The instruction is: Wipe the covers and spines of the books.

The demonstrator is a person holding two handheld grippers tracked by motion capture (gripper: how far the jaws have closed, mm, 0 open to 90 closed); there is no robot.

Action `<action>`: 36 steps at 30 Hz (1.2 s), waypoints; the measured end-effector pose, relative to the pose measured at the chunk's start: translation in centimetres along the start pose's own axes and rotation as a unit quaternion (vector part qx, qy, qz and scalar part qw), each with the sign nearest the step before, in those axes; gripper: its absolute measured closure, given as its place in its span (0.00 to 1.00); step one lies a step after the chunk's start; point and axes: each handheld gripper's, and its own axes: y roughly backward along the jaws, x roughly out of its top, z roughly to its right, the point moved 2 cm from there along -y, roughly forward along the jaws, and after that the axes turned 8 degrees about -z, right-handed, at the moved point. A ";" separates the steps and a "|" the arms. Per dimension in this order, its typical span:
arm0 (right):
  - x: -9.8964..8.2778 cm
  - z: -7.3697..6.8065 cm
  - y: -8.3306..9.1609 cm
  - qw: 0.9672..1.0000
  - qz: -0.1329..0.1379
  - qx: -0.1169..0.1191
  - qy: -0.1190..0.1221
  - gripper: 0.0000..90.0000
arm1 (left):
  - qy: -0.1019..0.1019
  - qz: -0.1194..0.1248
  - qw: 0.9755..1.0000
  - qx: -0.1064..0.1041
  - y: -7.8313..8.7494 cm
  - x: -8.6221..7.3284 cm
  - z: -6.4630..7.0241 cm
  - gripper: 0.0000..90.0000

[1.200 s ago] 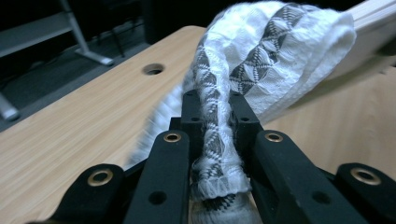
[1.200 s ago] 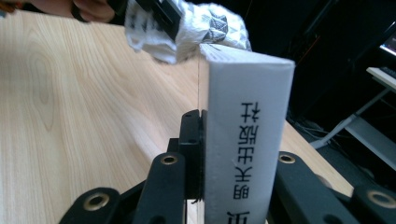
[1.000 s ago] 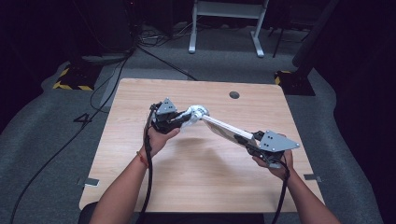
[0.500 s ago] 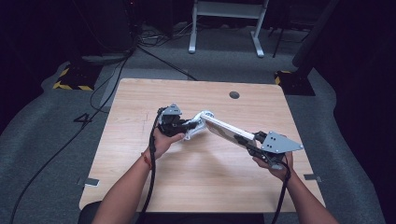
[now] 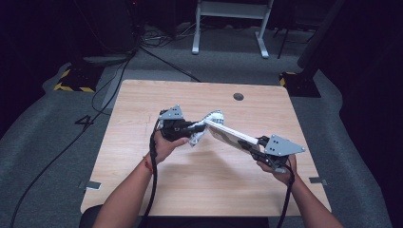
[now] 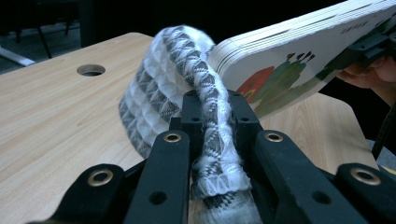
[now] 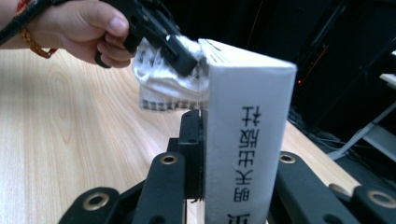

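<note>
Board book (image 5: 234, 136) held above the wooden table (image 5: 142, 109), a cloth pressed to its far corner.

I see my right gripper (image 5: 259, 148) clamped on the book's spine end, jaws tight on either side of the white spine with its printed characters (image 7: 250, 140); the book slants up toward the table's middle. My left gripper (image 5: 192, 127) is pinched shut on a grey-and-white patterned cloth (image 6: 187, 93), which arches from the jaws onto the book's rounded corner (image 6: 224, 56). My left hand (image 7: 88, 28) grips its tool just beside that corner.
</note>
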 end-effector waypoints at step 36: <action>1.1 0.7 2.0 0.998 0.052 -0.016 -0.034 0.84 | -0.019 -0.044 0.999 -0.007 -3.3 -1.7 1.3 0.89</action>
